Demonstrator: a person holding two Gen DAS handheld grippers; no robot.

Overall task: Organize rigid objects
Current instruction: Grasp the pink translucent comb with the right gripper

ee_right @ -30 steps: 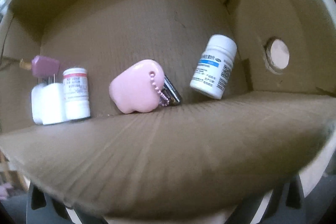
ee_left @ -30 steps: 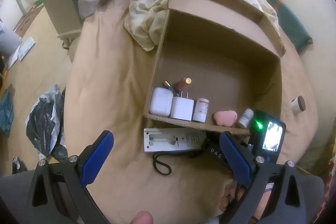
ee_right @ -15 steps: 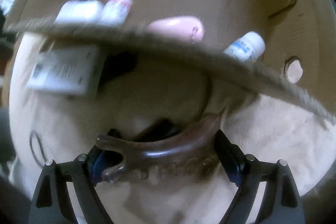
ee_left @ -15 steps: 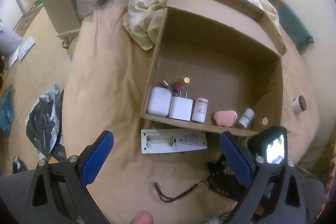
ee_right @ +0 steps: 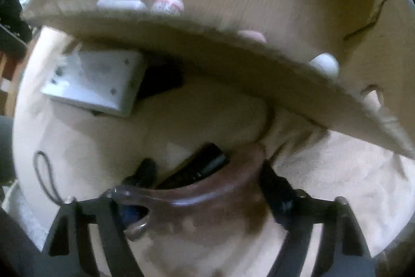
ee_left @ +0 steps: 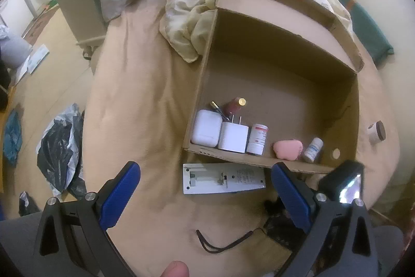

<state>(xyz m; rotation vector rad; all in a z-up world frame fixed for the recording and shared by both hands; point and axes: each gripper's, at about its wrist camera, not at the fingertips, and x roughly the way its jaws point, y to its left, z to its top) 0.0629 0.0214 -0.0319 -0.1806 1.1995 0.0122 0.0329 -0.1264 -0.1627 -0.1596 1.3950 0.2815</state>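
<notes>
An open cardboard box [ee_left: 337, 105] lies on the beige bed. Along its near wall stand a white earbud case [ee_left: 206, 127], a white charger [ee_left: 233, 136], a red-labelled pill bottle [ee_left: 257, 139], a pink pouch [ee_left: 288, 149] and a blue-labelled bottle [ee_left: 313, 149]. My left gripper [ee_left: 205, 194] is open and empty above the bed. A white remote [ee_left: 223, 178] lies in front of the box. My right gripper [ee_right: 192, 201] is low over a brown hair claw clip [ee_right: 197, 194], with its fingers at the clip's two ends. A black device [ee_right: 197, 168] lies behind the clip.
A black cord loop [ee_left: 220, 243] lies on the bed by the black device. A small brown-lidded jar [ee_left: 377, 131] sits right of the box. Crumpled sheets [ee_left: 186, 25] are piled at the far end. A black bag [ee_left: 59, 147] lies on the floor at the left.
My right gripper pulled back out of the box and dropped to the bed, coming down over the brown claw clip. The left gripper stayed nearly still.
</notes>
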